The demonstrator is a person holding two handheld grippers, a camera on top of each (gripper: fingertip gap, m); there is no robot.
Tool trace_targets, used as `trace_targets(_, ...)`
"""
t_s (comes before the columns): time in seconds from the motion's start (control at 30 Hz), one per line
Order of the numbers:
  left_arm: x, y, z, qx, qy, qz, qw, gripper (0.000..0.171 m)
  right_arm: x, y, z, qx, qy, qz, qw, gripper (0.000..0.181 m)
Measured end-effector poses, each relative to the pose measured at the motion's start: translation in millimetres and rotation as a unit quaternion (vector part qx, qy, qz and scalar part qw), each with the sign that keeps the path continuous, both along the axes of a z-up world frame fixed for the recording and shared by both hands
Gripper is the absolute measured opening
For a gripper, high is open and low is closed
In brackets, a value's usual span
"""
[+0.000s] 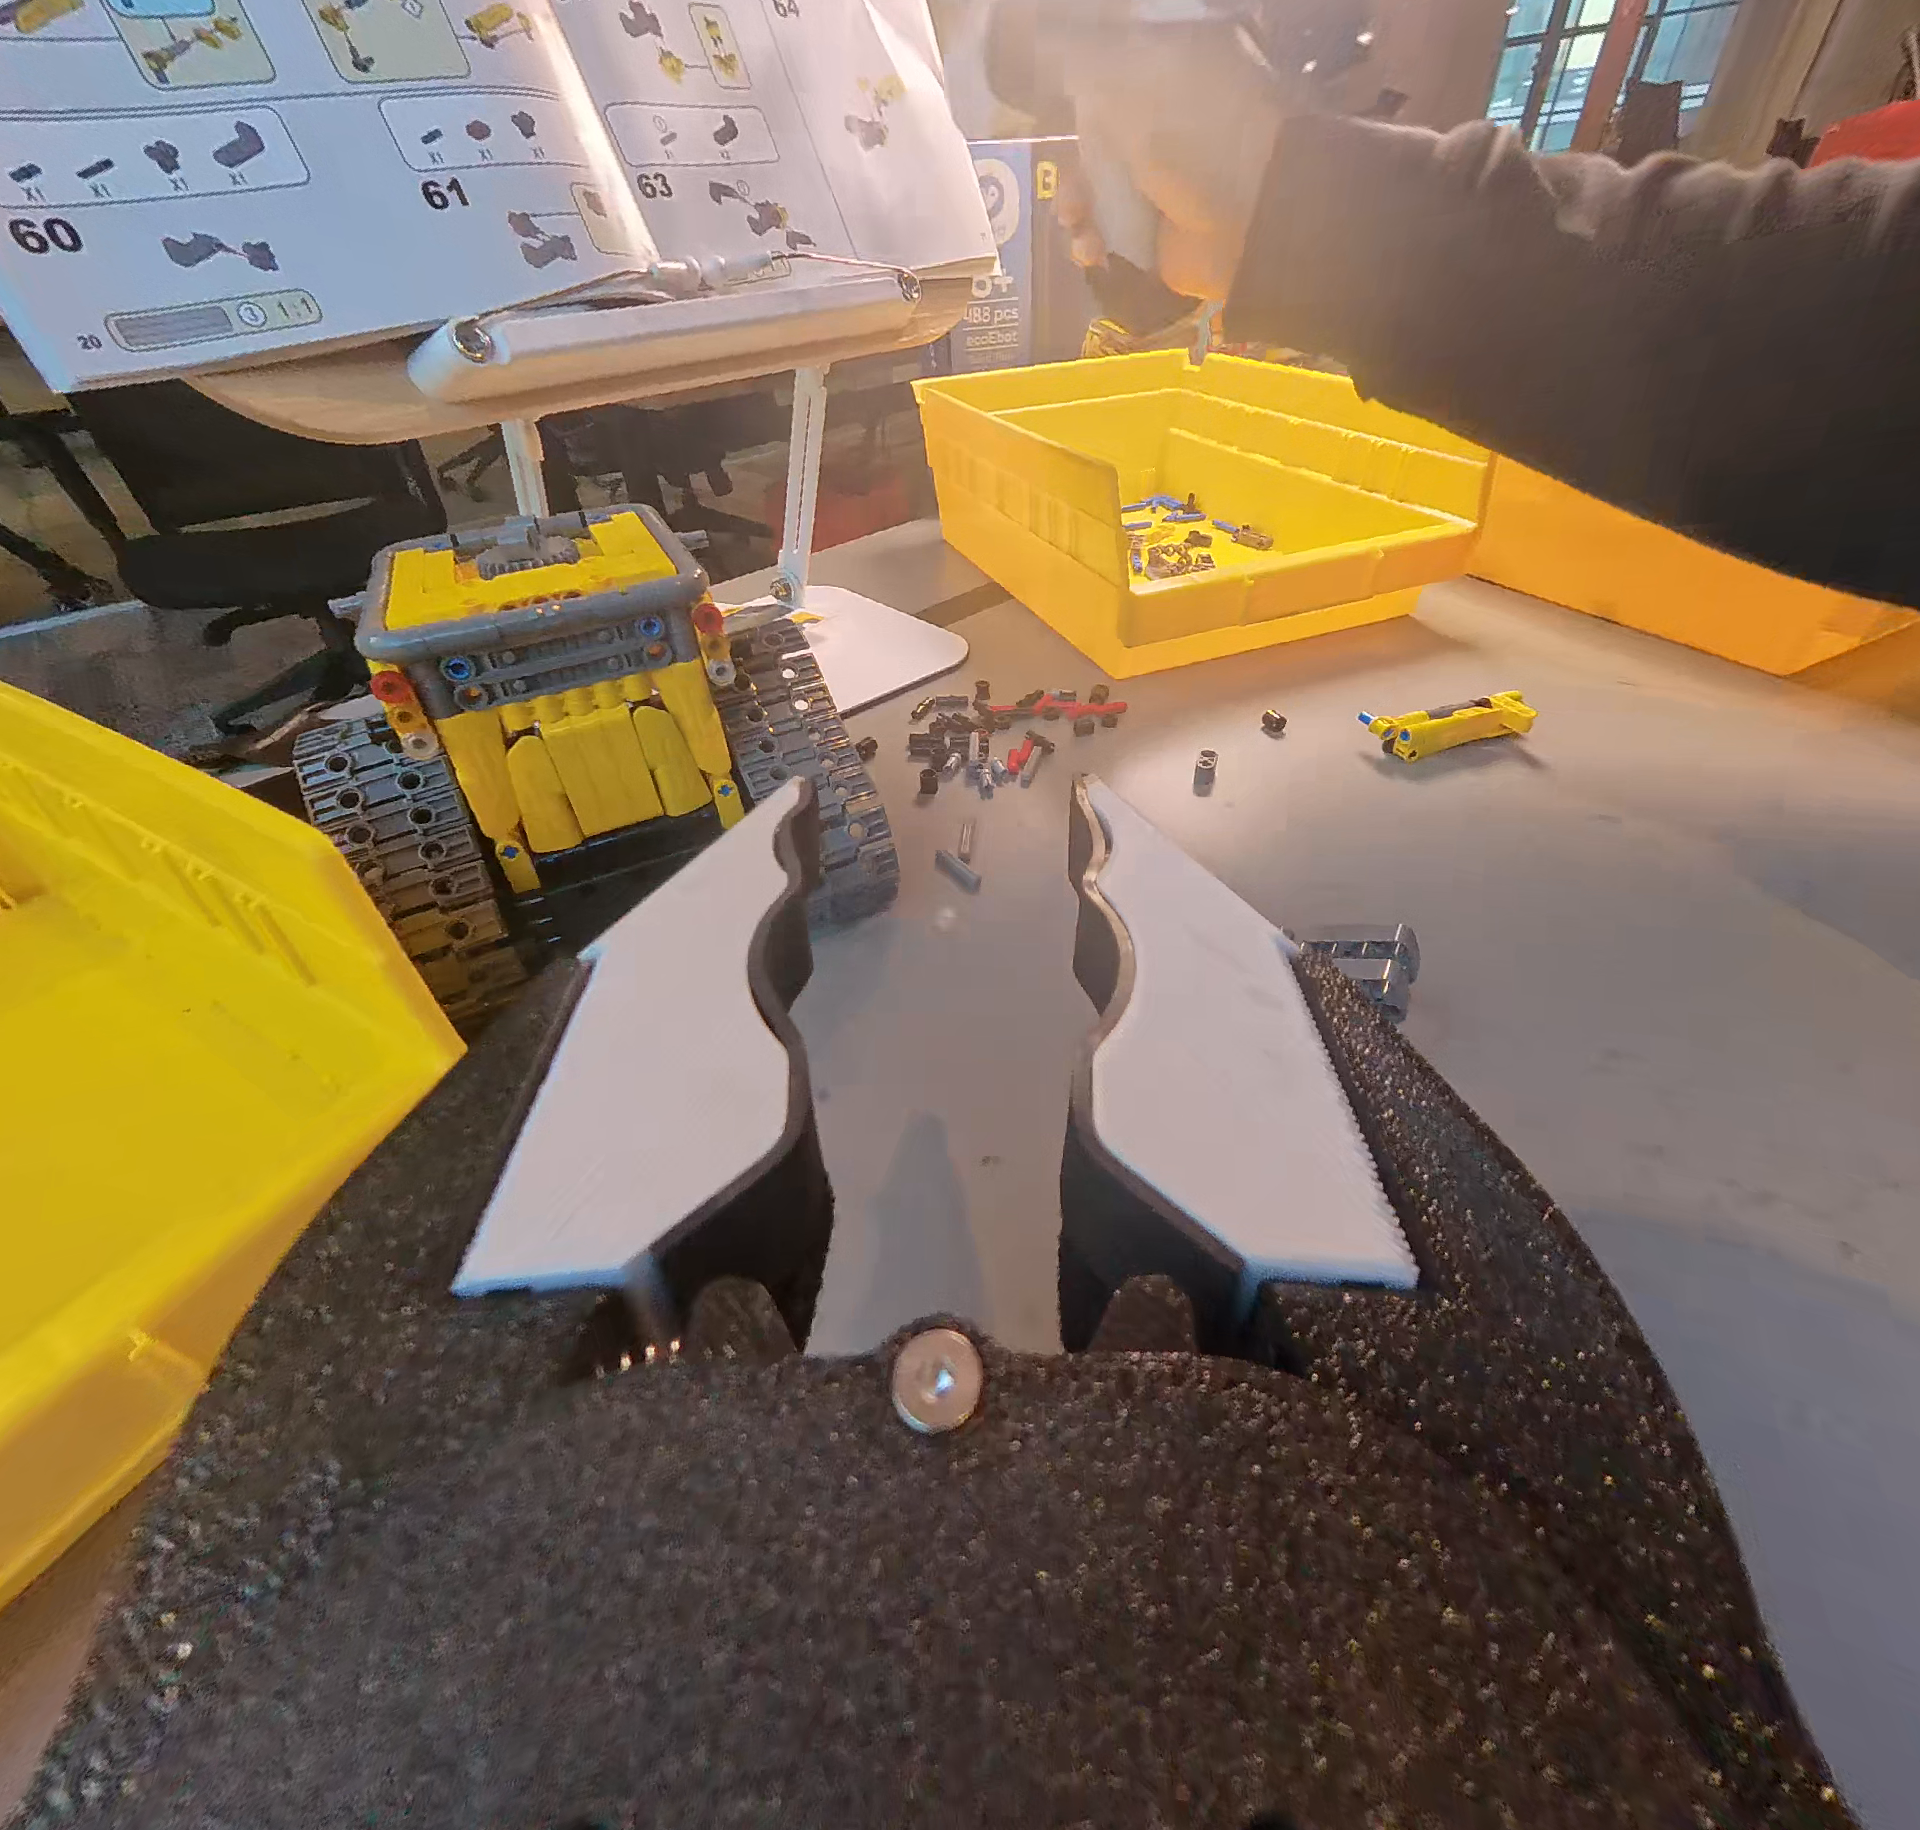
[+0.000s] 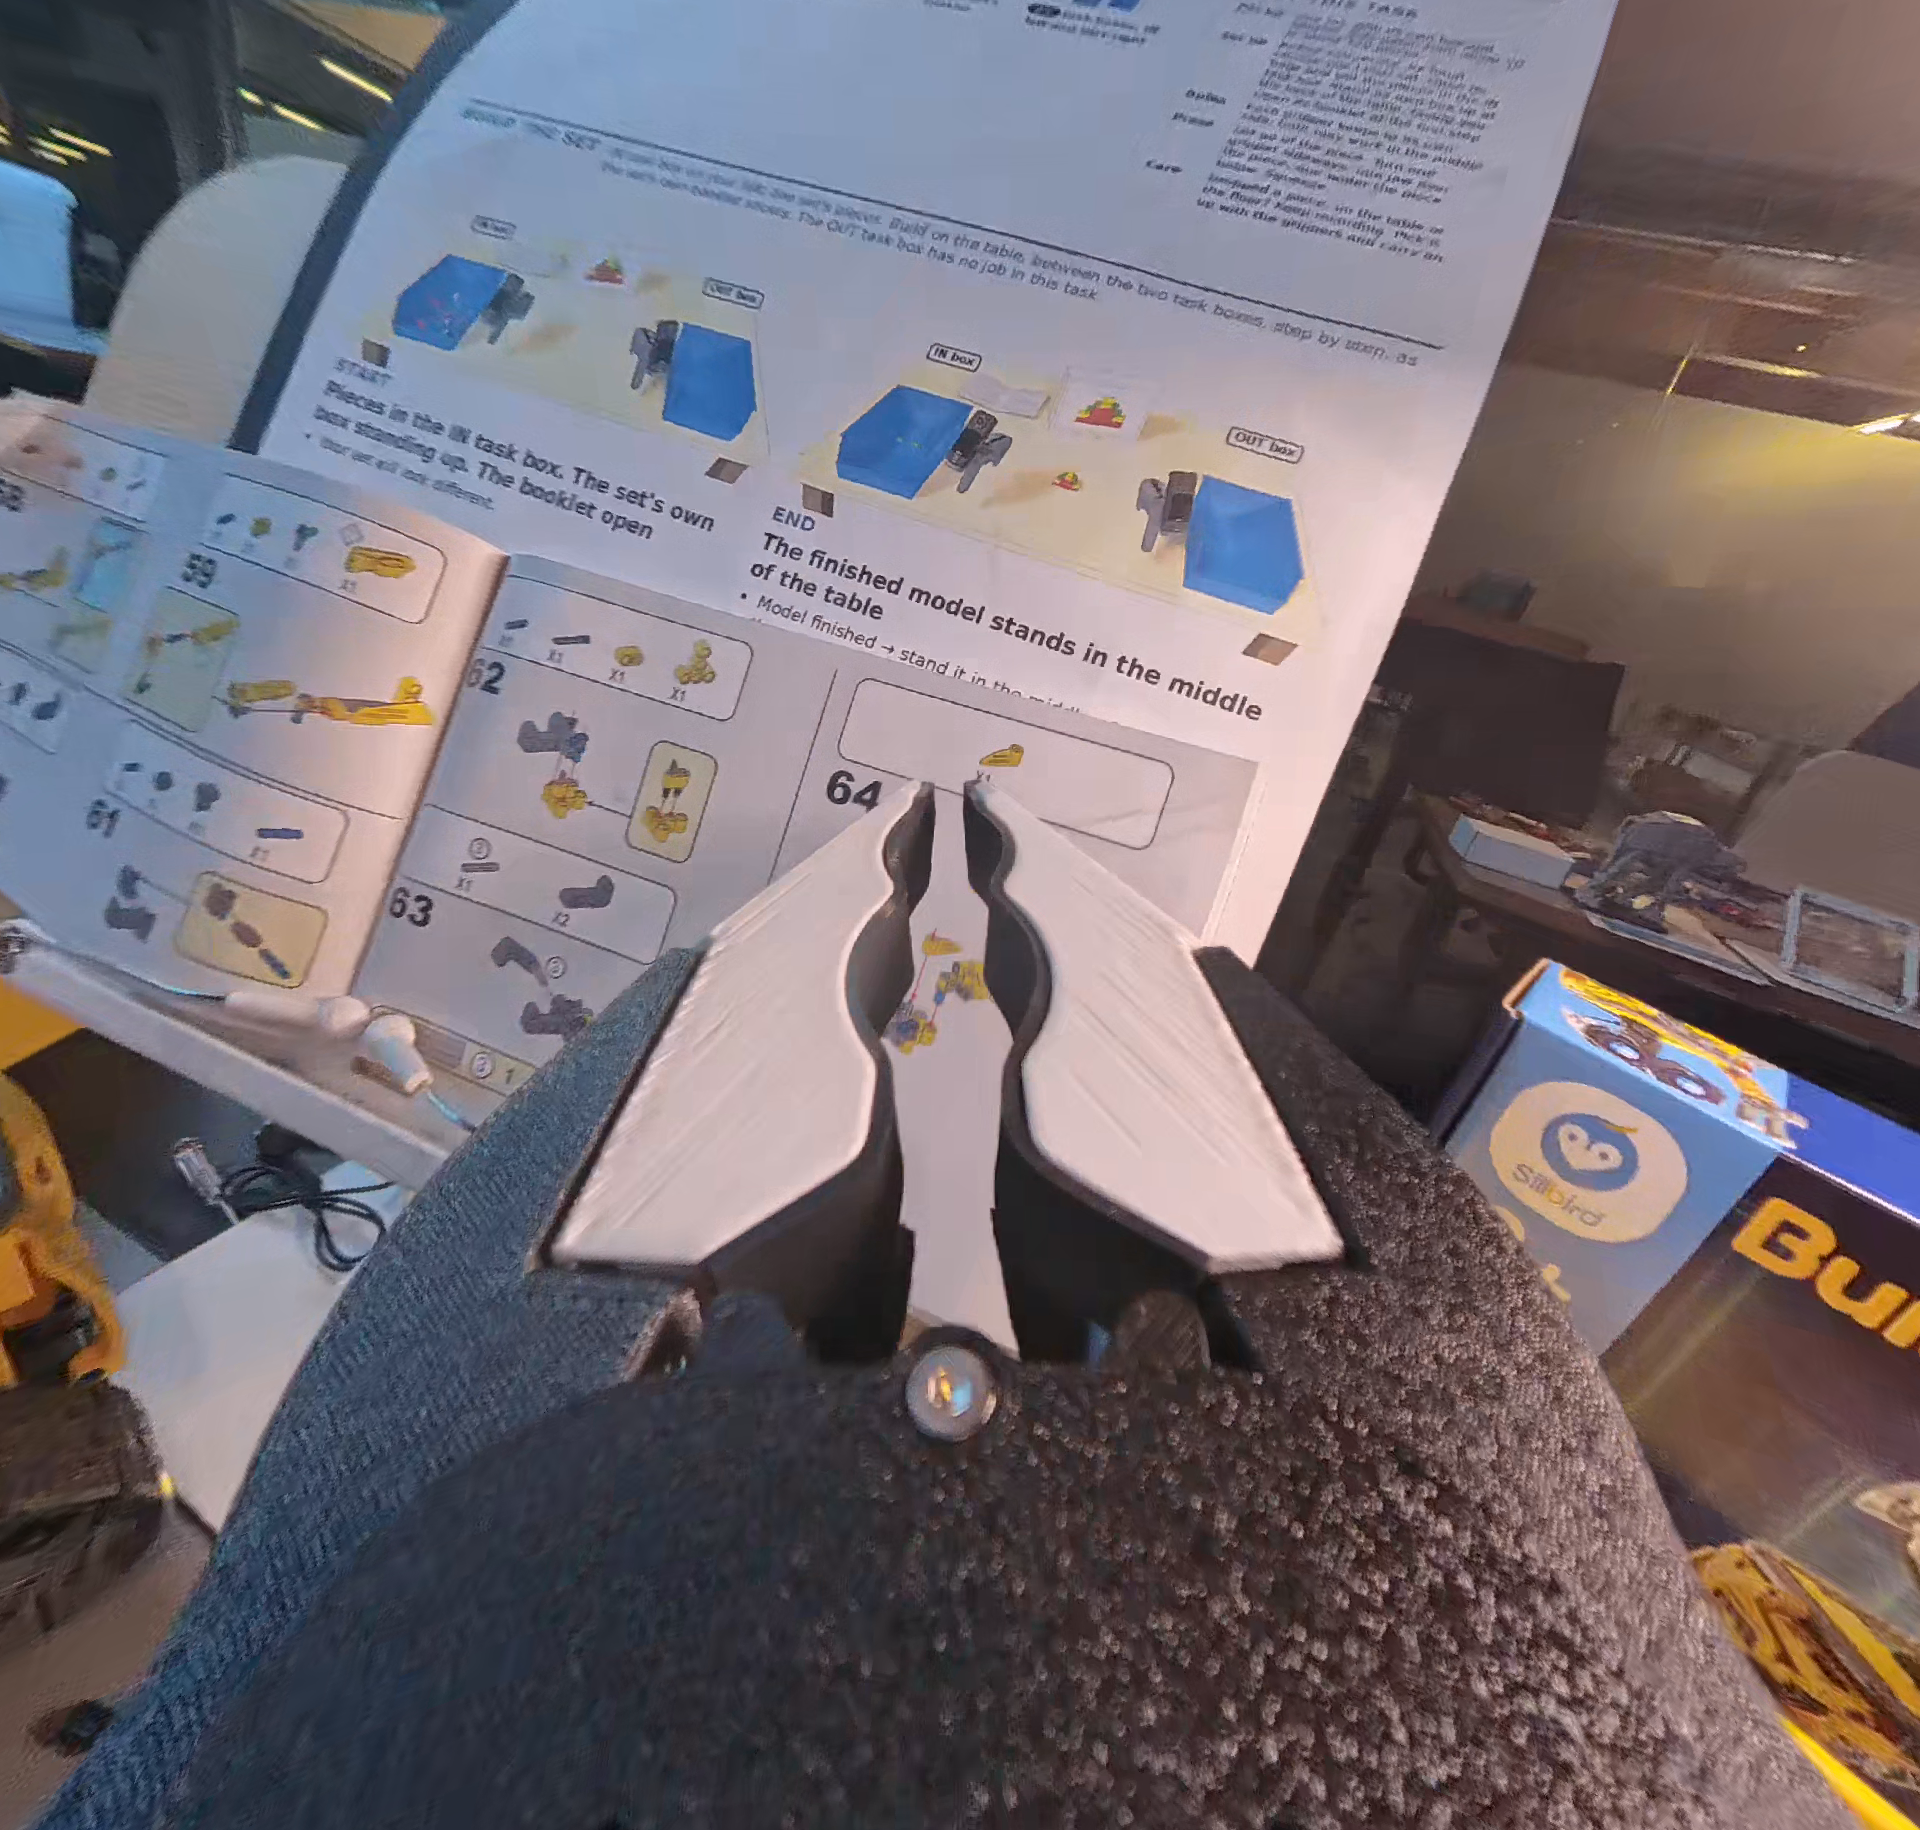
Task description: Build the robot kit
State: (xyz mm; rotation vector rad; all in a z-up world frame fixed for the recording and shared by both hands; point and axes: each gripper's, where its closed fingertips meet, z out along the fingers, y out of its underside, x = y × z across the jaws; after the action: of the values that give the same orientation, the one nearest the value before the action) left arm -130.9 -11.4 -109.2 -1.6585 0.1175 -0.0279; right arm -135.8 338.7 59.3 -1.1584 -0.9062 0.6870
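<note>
The left tongs [image 1: 940,793] are held spread and empty above the grey worktop [image 1: 1558,1001], near loose small parts [image 1: 977,731] and beside the yellow tracked model [image 1: 582,731]. The right tongs [image 2: 948,791] are almost pressed together, pinching nothing, before the open booklet [image 2: 623,741].

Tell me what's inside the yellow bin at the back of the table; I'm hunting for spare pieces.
The yellow bin holds a small heap of loose pieces, blue, black and grey. A dark sleeve covers its far right corner, so anything there is hidden.
</note>
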Motion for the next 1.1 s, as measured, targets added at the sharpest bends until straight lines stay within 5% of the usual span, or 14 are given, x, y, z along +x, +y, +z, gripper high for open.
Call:
trace_targets(0.27, 3.5, 1.4, -4.1, -0.009, -0.005, -0.012, 1.000, 0.047, -11.5, 14.6, -6.3, 0.007, -0.032, -0.018, 0.999, 0.004)
trace_targets(0.43, 4.1, 0.6, -4.2, -0.010, -0.008, -0.015, 1.000, 0.047, 22.0, 13.1, 0.3, -0.010, 0.017, -0.024, 0.999, 0.007)
trace_targets(0.73, 15.3, 2.2, -8.0, -0.023, -0.005, -0.037, 0.999, 0.047, 52.5, -10.2, -43.7, -0.043, 0.008, -0.002, 0.999, 0.012)
trace_targets(0.93, 39.6, 1.9, -12.6, -0.041, -0.005, -0.076, 0.996, 0.047, 55.2, -88.4, -78.3, -0.057, -0.054, 0.113, 0.991, 0.018)
trace_targets(1.1, 78.0, 2.7, -35.3, -0.142, -0.073, -0.139, 0.977, 0.058, 77.9, -199.5, -146.0, -0.078, -0.194, 0.256, 0.944, 0.026)
